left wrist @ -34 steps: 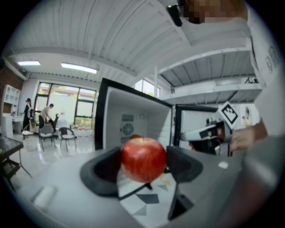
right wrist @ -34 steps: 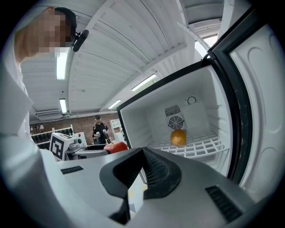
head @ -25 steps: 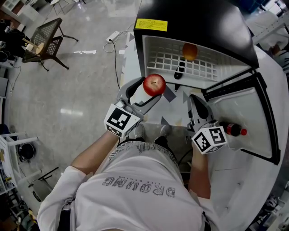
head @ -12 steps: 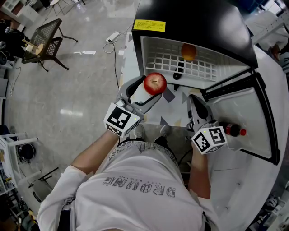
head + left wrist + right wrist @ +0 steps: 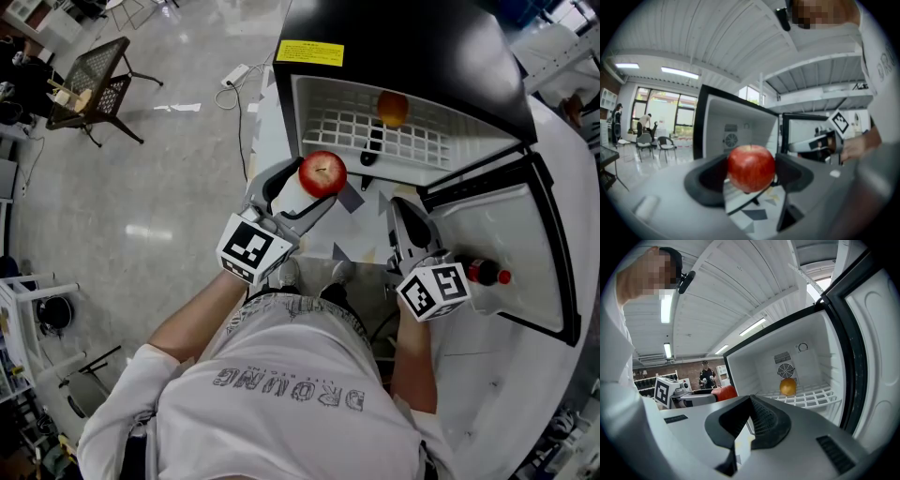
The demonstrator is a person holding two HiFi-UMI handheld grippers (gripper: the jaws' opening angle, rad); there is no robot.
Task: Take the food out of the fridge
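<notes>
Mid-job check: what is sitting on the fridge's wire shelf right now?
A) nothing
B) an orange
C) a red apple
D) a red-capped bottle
B: the orange rests on the wire shelf, while the red apple is clamped in the left hand-held gripper, off the shelf.

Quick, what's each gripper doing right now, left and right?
Left gripper: closed on the red apple.
Right gripper: closed, nothing between its jaws.
</notes>
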